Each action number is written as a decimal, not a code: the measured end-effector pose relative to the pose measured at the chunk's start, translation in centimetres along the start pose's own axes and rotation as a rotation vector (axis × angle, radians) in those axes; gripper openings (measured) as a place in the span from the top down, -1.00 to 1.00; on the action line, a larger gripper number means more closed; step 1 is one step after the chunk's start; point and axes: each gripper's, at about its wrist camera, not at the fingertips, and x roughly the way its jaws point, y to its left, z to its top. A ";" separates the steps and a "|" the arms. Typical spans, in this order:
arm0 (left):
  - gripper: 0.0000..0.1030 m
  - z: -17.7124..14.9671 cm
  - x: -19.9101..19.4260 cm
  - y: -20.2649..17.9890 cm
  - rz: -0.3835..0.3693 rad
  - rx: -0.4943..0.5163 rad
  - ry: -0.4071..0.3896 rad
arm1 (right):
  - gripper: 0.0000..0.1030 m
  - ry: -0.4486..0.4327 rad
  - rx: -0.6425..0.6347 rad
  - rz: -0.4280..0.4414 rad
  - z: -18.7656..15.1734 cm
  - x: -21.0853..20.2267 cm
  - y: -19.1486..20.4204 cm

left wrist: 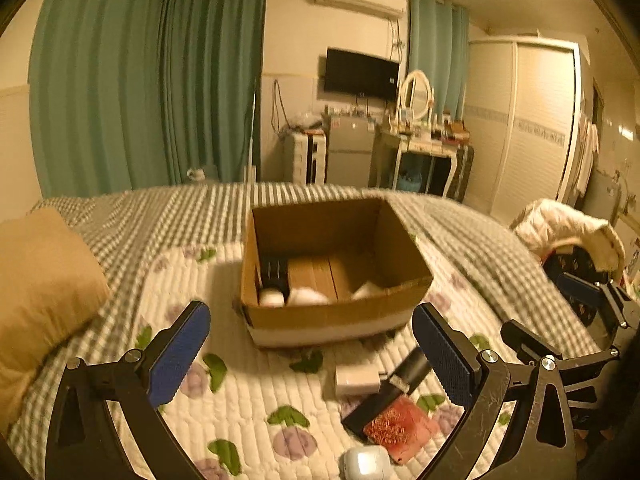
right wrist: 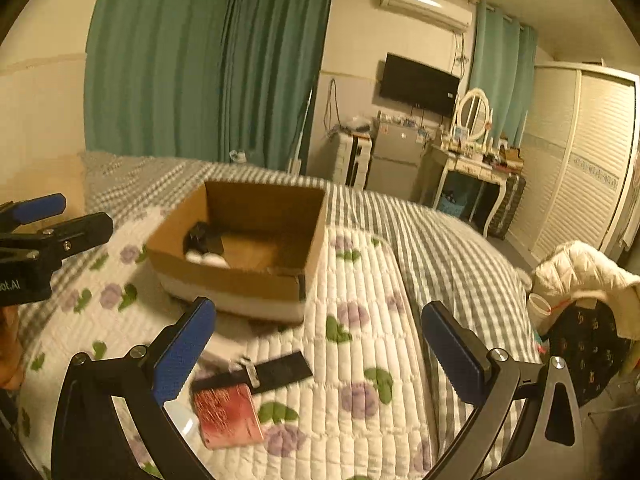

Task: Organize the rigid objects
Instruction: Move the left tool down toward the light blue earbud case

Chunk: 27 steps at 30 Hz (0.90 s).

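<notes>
An open cardboard box [left wrist: 332,316] [right wrist: 224,280] stands on the floral quilt and holds a black item [left wrist: 274,272] and white items [left wrist: 306,296]. Loose objects lie in front of it: a white charger [left wrist: 356,378], a black cylinder [left wrist: 412,368], a flat black case [left wrist: 368,408] [right wrist: 280,372], a red box [left wrist: 400,428] [right wrist: 228,416] and a small white device [left wrist: 366,462]. My left gripper [left wrist: 312,356] is open and empty above these objects. My right gripper [right wrist: 316,356] is open and empty to the right of them, and also shows at the right edge of the left wrist view [left wrist: 592,304].
A tan pillow [left wrist: 40,292] lies at the bed's left. A chair with a white jacket [right wrist: 580,276] stands beside the bed on the right. A dresser with a mirror [left wrist: 420,140], a fridge and a wardrobe line the far wall.
</notes>
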 end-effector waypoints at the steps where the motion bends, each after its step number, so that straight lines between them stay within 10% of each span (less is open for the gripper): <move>1: -1.00 -0.5 0.3 -0.1 -0.002 -0.004 0.012 | -1.00 0.015 -0.004 0.001 -0.5 0.4 -0.1; 23: -0.98 -14.4 8.6 -4.2 -0.009 0.128 0.475 | -1.00 0.278 0.075 0.067 -10.4 6.8 -1.2; 27: -0.47 -14.3 8.0 -2.7 0.034 0.120 0.434 | -1.00 0.301 0.053 0.096 -11.0 7.3 -0.2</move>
